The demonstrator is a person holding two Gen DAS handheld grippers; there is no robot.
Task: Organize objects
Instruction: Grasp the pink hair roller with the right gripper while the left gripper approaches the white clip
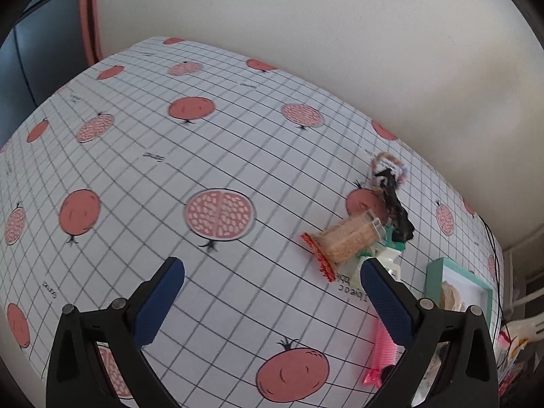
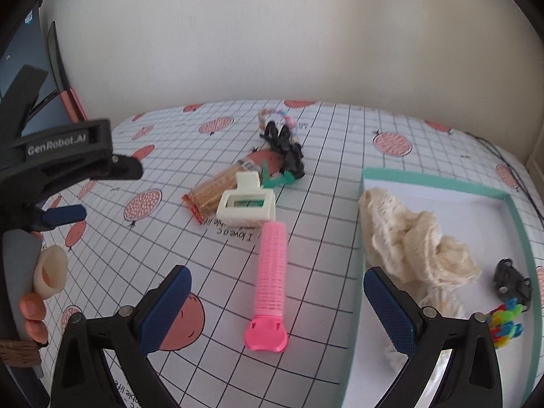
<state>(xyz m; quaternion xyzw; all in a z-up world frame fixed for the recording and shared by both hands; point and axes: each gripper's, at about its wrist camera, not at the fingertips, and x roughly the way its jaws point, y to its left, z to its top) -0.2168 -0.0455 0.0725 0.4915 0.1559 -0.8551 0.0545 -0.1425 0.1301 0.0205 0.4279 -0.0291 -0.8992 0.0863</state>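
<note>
While both jaws stand spread and empty, pink hair roller lies near.
Light, stiff, likely rolls; right gripper should pinch mid-barrel.

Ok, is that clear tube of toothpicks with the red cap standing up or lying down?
Lying down. The toothpick tube rests on its side on the tablecloth, red cap toward the camera, beside the white clip.

White tablecloth with grey grid and coral-red pomegranate prints; ribbed pink plastic hair roller; cream plastic hair claw; mint-green bordered white tray holding cream lace cloth; dark blue textured gripper pads.
</note>
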